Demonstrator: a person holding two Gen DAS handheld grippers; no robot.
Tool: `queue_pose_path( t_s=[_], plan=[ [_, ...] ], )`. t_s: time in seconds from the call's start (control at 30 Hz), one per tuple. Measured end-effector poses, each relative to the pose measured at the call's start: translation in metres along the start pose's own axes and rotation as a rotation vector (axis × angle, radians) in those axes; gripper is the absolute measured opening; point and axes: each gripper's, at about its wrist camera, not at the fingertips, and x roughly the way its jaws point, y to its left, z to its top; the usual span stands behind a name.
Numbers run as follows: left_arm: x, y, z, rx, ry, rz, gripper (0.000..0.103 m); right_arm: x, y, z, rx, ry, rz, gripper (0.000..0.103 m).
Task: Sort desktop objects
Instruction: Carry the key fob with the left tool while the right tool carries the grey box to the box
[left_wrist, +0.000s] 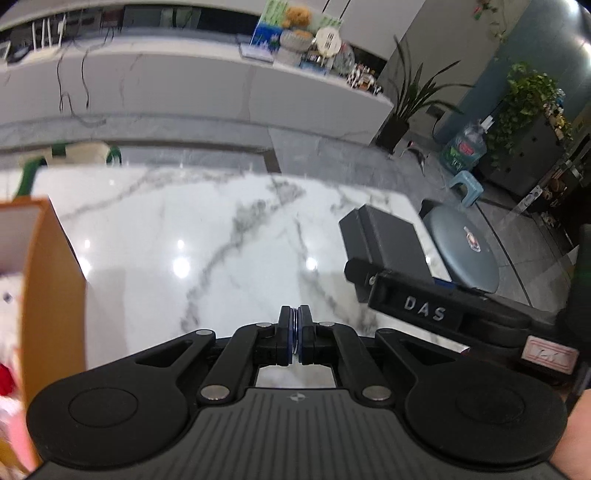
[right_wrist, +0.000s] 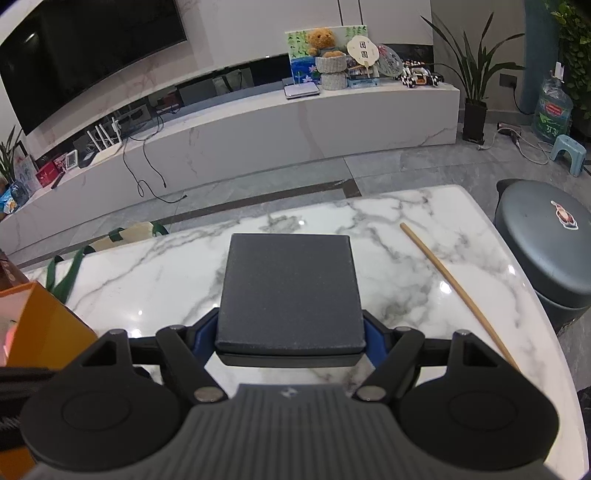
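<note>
- My right gripper (right_wrist: 291, 334) grasps the dark box (right_wrist: 291, 291) by its near end, one blue pad on each side, the rest of the box reaching out toward 12 o'clock over the marble table (right_wrist: 424, 258).
- My left gripper (left_wrist: 295, 334) is clenched; a thin disc edge seems to sit between the pads, but I cannot tell what it is.
- From the left wrist, the box (left_wrist: 388, 240) and right gripper (left_wrist: 424, 312) sit at 2 o'clock.
- The orange bin (left_wrist: 51, 280) stands at 9 o'clock on the table's left side, its contents blurred.
- A wooden stick (right_wrist: 454, 291) lies alone at 2 o'clock of the box, near the table's right edge.
- Risk: I hold the box only at its end, so I judge it could sag or twist out of the pads if I swing fast.
- Risk: the two tools are close; carrying the box toward the bin could knock them together.
- Risk: a sweep to the right could roll the stick off the edge toward the grey stool (right_wrist: 546, 243).
</note>
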Motion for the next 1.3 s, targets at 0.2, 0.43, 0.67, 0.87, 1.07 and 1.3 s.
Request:
queue_pose_path(
  t_s=[0.2,0.43,0.67,0.87,1.07,1.3],
  plan=[
    [-0.032,-0.009,0.001,0.068,-0.061,0.002,0.002,-0.017,0.012,0.003,-0.024,-0.029,0.011,0.077],
    [-0.062,-0.002,0.003,0.083,-0.097,-0.033,0.002,-0.029,0.025,0.003,-0.062,-0.04,0.005,0.077],
    [-0.091,0.023,0.007,0.084,-0.139,-0.035,0.002,-0.041,0.051,0.002,-0.11,-0.055,0.017,0.077],
    [-0.116,0.056,0.008,0.068,-0.161,-0.025,0.002,-0.048,0.086,0.001,-0.16,-0.068,0.051,0.077],
    [-0.135,0.094,0.011,0.027,-0.18,0.025,0.002,-0.053,0.123,-0.003,-0.209,-0.072,0.089,0.077],
    [-0.153,0.129,0.011,-0.003,-0.19,0.078,0.002,-0.072,0.17,-0.009,-0.265,-0.097,0.165,0.077]
  ],
)
